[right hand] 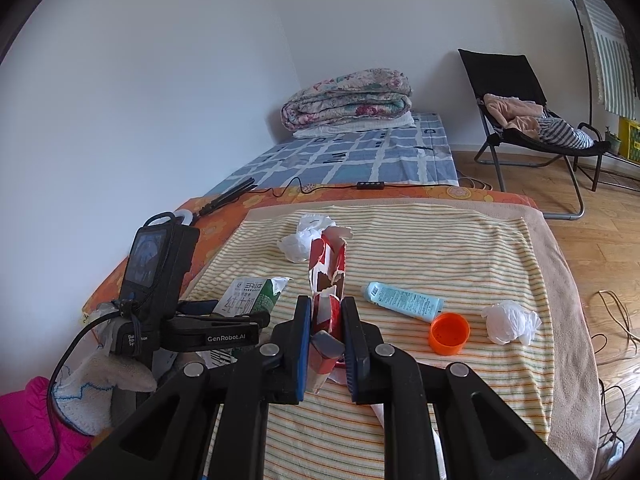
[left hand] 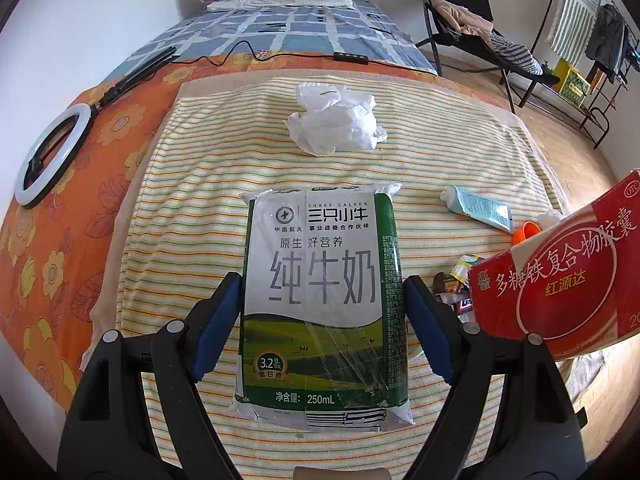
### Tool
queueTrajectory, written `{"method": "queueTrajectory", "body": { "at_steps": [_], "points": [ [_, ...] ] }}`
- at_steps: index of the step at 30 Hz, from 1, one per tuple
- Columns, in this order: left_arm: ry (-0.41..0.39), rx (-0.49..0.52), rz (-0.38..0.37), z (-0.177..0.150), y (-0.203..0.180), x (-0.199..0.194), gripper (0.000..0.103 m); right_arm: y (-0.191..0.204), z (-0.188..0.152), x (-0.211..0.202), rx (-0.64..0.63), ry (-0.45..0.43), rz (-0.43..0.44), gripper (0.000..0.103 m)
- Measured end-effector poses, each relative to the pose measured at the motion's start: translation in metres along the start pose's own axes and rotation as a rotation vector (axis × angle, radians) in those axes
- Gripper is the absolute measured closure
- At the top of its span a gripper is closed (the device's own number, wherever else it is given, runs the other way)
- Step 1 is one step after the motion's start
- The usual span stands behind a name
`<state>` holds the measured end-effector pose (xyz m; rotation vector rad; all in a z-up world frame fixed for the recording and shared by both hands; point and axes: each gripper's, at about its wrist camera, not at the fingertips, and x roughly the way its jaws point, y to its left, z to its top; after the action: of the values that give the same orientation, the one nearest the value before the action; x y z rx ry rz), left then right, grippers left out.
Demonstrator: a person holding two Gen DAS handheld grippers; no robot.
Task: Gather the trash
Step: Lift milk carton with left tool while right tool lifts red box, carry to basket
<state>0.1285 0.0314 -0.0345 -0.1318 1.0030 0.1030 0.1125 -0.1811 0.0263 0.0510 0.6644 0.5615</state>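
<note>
A green and white milk carton (left hand: 320, 300) lies flat on the striped towel (left hand: 180, 208). My left gripper (left hand: 322, 320) straddles it, its blue pads at the carton's two sides; whether they press it I cannot tell. The carton also shows in the right wrist view (right hand: 250, 296). My right gripper (right hand: 327, 332) is shut on a torn red medicine box (right hand: 326, 276) and holds it upright above the towel; the box also shows in the left wrist view (left hand: 560, 272). Crumpled white paper (left hand: 336, 122) lies farther back.
A blue tube (right hand: 402, 300), an orange cap (right hand: 449, 333) and a second white wad (right hand: 510, 322) lie on the towel's right part. Small wrappers (left hand: 456, 284) lie by the red box. A ring light (left hand: 48, 156) lies left. A black chair (right hand: 528, 128) stands beyond.
</note>
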Motion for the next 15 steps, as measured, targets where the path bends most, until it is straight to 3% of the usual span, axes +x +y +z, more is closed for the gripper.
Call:
{"method": "queueTrajectory", "body": {
  "at_steps": [8,15],
  "points": [
    [-0.039,0.055,-0.053,-0.026,-0.008,-0.052,0.020,0.015,-0.007,-0.026,-0.036,0.001,-0.011,0.090],
    [-0.035,0.119,-0.098,-0.076,-0.014,-0.085,0.020,0.030,-0.029,-0.064,-0.081,-0.007,-0.001,0.090]
  ]
}}
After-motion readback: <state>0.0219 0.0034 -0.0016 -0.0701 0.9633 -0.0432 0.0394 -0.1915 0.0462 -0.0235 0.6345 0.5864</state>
